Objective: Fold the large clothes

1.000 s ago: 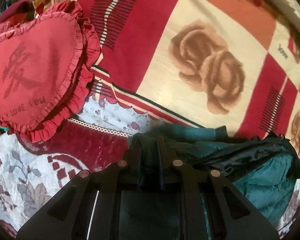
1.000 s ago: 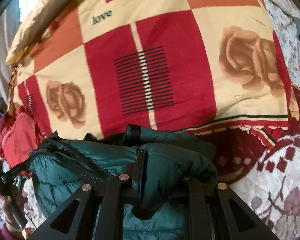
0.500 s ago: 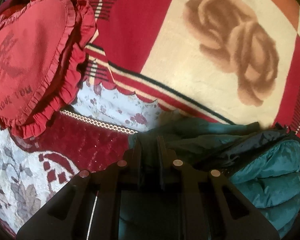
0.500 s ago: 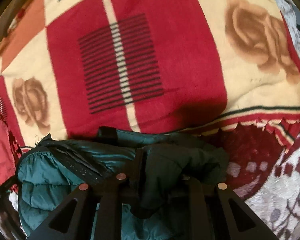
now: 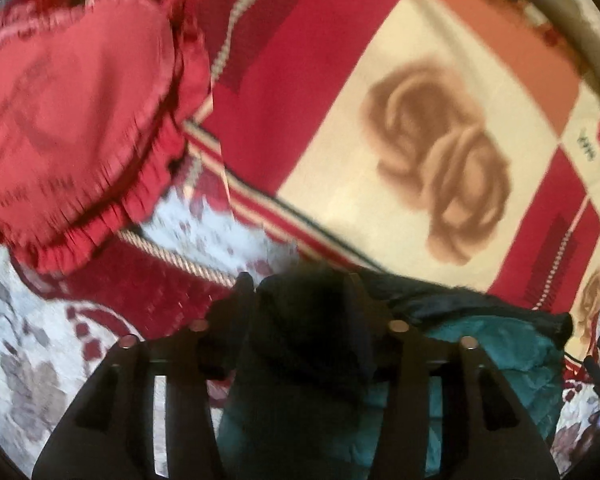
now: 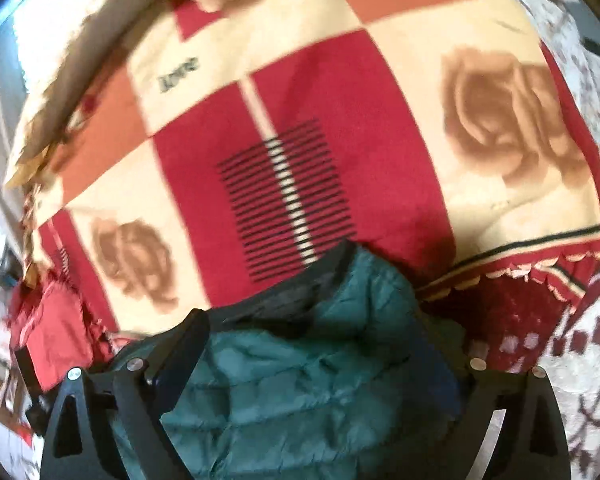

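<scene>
Seemingly a fold has just been laid: the jacket (image 6: 300, 372) lies bunched on the blanket (image 6: 340, 92), w/ both grippers' fingers spread wide around it. Left gripper (image 5: 300, 292) & right gripper (image 6: 312, 332) grasp nothing; a fresh edge must be picked next, prob. for another fold.

blur: heart pillow (image 5: 72, 120) lettering at 9 o'clock unreadable | hidden: left gripper (image 5: 300, 292) fingertips partly behind dark jacket (image 6: 300, 372) fabric | cut off: jacket at 6 o'clock, blanket (image 6: 380, 120) at 12 o'clock | smeared: blanket word (image 6: 179, 74)
</scene>
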Action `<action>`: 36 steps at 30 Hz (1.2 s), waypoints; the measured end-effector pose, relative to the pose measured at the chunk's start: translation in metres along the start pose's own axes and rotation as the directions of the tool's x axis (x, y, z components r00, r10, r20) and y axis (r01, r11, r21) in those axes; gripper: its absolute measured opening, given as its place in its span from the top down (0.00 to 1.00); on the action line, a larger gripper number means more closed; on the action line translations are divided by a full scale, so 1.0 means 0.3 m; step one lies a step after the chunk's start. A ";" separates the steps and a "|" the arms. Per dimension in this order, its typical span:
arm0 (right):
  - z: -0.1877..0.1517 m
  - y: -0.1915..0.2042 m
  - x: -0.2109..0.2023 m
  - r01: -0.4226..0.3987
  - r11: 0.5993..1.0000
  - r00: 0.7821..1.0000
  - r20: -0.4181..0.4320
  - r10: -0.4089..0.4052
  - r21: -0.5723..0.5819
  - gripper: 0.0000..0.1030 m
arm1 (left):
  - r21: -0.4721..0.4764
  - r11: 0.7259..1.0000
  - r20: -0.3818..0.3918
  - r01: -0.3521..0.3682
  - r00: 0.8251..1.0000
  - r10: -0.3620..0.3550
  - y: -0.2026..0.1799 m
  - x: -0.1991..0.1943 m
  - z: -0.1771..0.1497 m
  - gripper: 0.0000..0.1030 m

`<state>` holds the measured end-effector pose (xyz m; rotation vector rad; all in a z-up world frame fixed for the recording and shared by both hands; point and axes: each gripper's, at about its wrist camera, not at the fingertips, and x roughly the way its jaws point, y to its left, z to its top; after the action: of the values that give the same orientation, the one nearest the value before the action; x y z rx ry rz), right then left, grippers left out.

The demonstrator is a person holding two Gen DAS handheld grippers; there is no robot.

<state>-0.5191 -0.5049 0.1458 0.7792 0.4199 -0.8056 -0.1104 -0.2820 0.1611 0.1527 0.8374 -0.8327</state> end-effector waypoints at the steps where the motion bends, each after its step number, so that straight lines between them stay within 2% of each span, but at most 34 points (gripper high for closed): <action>1: -0.008 0.026 -0.017 0.003 0.999 1.000 -0.010 -0.003 -0.034 0.07 | 0.001 1.000 0.007 0.007 1.000 -0.007 0.001 -0.029 0.008 0.53; 4: -0.053 0.121 -0.023 0.010 0.986 0.998 -0.067 -0.021 -0.165 0.07 | 0.011 0.999 0.006 0.046 0.999 -0.046 -0.007 -0.089 0.011 0.53; 6: -0.090 0.186 -0.007 0.000 0.971 0.995 -0.100 -0.025 -0.239 0.07 | 0.039 0.998 0.004 0.046 0.999 -0.047 -0.034 -0.117 -0.012 0.53; 8: -0.133 0.246 0.010 -0.013 0.958 0.994 -0.110 -0.020 -0.288 0.13 | 0.072 0.997 -0.020 0.039 0.999 -0.038 -0.069 -0.121 -0.049 0.53; 10: -0.182 0.313 0.061 -0.052 0.950 0.989 -0.148 0.006 -0.308 0.25 | 0.086 0.996 -0.062 0.033 0.998 -0.028 -0.095 -0.096 -0.102 0.53; 12: -0.219 0.357 0.117 -0.063 0.944 0.984 -0.175 0.005 -0.325 0.28 | 0.090 0.996 -0.101 0.020 0.995 -0.011 -0.112 -0.053 -0.148 0.53; 16: -0.282 0.419 0.240 -0.016 0.921 0.982 -0.181 -0.060 -0.390 0.29 | 0.098 0.995 -0.162 -0.032 0.986 0.047 -0.111 0.059 -0.221 0.53; 20: -0.313 0.401 0.345 0.064 0.908 0.973 -0.175 -0.148 -0.413 0.29 | 0.135 0.989 -0.153 -0.059 0.985 0.080 -0.112 0.109 -0.255 0.53; 24: -0.322 0.340 0.408 0.100 0.922 0.967 -0.182 -0.178 -0.374 0.28 | 0.179 0.981 -0.151 -0.073 0.983 0.101 -0.125 0.144 -0.266 0.48; 27: -0.330 0.319 0.440 0.122 0.925 0.959 -0.196 -0.203 -0.360 0.28 | 0.177 0.981 -0.153 -0.076 0.983 0.104 -0.122 0.158 -0.268 0.48; 31: -0.328 0.343 0.417 0.131 0.918 0.955 -0.199 -0.218 -0.374 0.28 | 0.193 0.977 -0.143 -0.090 0.983 0.118 -0.124 0.144 -0.275 0.48; 36: -0.318 0.333 0.273 0.100 0.923 0.969 -0.175 -0.175 -0.372 0.29 | 0.219 0.972 -0.126 -0.088 0.985 0.118 -0.116 0.104 -0.283 0.48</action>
<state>-0.3947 -0.4278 0.0796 0.4911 0.7929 -0.7521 -0.1736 -0.2878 0.0879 0.4440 0.8610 -0.8193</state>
